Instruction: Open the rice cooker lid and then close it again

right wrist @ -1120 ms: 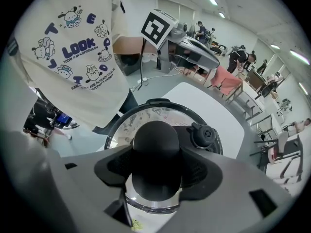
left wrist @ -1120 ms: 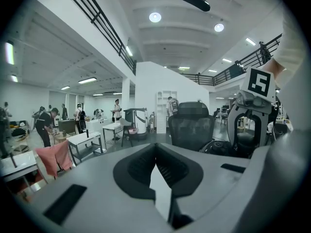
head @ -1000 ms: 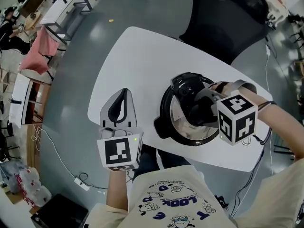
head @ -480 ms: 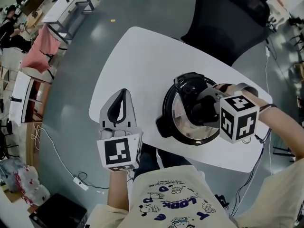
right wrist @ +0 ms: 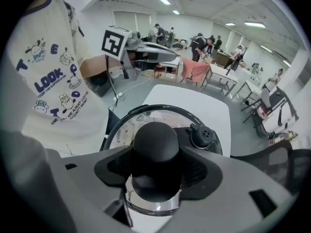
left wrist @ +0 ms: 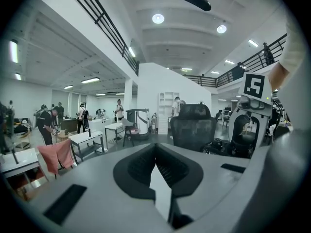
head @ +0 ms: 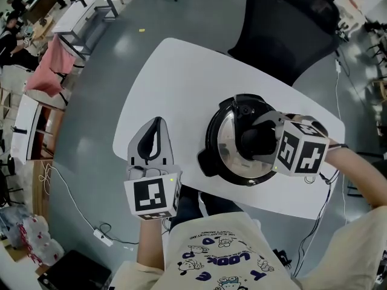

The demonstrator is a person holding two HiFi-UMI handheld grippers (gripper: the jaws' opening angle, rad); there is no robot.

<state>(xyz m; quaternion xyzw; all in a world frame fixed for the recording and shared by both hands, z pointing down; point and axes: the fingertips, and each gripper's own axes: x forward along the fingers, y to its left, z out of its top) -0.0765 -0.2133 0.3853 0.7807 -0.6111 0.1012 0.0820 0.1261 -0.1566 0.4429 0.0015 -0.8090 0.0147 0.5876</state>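
Note:
A black rice cooker [head: 207, 157] stands on the white table [head: 175, 77] with its glass lid [head: 227, 142] on top. My right gripper [head: 257, 139] points steeply down over the lid, shut on the round black lid knob [right wrist: 156, 142]. The knob sits between both pads, and the lid's steam vent [right wrist: 203, 136] shows just beyond it. My left gripper [head: 156, 128] lies level over the table to the cooker's left, shut with nothing in it [left wrist: 156, 152].
A black mesh office chair [head: 284, 23] stands at the table's far side. The cooker sits close to the near table edge. Cables hang off the right of the table [head: 329, 204]. Desks and people are far off at the left.
My right gripper has rolled about its own axis while staying on the knob; its marker cube shows a different tilt. The left gripper has not moved.

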